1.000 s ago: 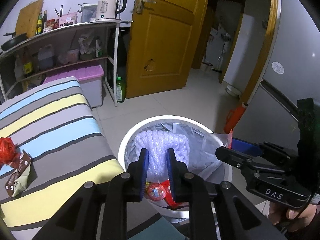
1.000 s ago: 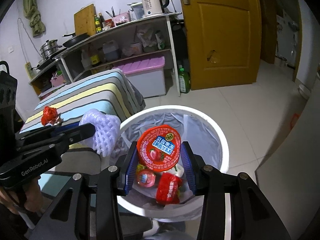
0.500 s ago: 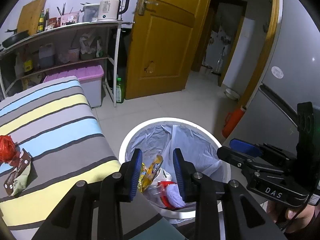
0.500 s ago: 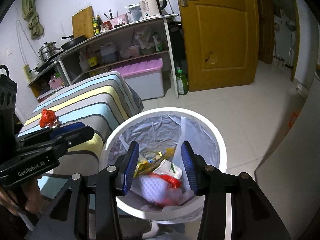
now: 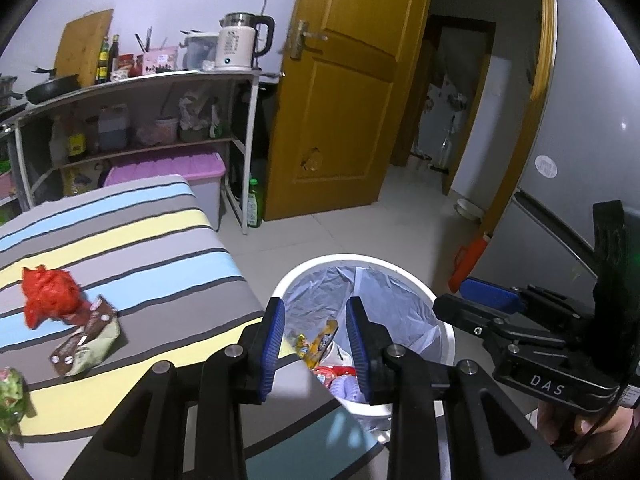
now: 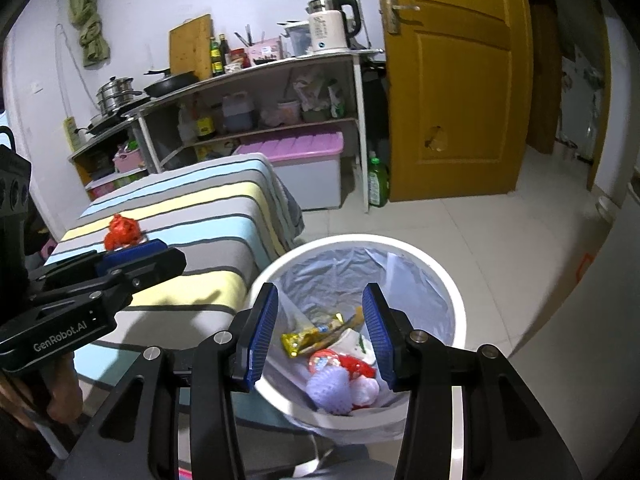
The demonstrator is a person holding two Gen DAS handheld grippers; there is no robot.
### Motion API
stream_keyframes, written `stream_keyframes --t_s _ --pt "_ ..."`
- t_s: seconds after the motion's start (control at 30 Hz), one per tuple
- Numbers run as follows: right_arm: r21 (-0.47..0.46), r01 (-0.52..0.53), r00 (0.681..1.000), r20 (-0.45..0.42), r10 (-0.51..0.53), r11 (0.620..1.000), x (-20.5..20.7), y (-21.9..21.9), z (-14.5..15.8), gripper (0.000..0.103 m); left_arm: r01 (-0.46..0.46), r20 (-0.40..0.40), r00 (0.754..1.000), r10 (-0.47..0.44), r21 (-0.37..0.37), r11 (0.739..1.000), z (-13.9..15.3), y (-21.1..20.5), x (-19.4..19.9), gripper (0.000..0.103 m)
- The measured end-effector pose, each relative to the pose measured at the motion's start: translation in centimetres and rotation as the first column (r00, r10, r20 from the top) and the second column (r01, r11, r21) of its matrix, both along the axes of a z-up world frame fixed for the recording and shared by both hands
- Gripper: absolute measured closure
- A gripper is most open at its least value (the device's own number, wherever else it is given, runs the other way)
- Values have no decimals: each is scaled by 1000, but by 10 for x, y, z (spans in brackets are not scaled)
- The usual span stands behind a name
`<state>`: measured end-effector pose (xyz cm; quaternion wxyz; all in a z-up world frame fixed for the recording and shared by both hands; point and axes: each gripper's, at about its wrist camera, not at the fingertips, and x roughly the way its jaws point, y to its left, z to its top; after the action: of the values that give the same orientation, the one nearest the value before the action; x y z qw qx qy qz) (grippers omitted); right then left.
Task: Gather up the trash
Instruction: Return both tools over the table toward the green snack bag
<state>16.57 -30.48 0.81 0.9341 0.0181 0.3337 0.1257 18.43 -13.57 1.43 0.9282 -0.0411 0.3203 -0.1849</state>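
Note:
A white trash bin (image 5: 416, 284) (image 6: 448, 280) with a clear liner stands on the floor beside the striped table. Inside lie a white foam net (image 6: 328, 386), a red cup lid (image 6: 352, 366) and yellow wrappers (image 6: 316, 336). My left gripper (image 5: 315, 344) is open and empty over the bin's near rim. My right gripper (image 6: 318, 336) is open and empty above the bin. On the table lie a red crumpled bag (image 5: 48, 290) (image 6: 122, 232), a brown and green wrapper (image 5: 86, 344) and a green scrap (image 5: 10, 396) at the left edge.
The striped table (image 5: 140, 240) fills the left. Behind it stands a shelf unit (image 5: 160, 120) with a kettle (image 5: 242, 46), bottles and a purple-lidded box (image 5: 168, 168). A wooden door (image 5: 340, 100) is beyond the bin. A grey fridge (image 5: 592, 140) stands at the right.
My left gripper let go of the foam net and my right gripper let go of the red-lidded cup; both now lie in the bin. Both grippers opened and drew back a little.

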Motion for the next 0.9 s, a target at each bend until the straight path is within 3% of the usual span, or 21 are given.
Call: stream_keyframes --t_s 0.9 --pt "-28 -198 979 40 199 980 -39 87 23 58 -169 59 984 169 -3 986 28 83 -71 72"
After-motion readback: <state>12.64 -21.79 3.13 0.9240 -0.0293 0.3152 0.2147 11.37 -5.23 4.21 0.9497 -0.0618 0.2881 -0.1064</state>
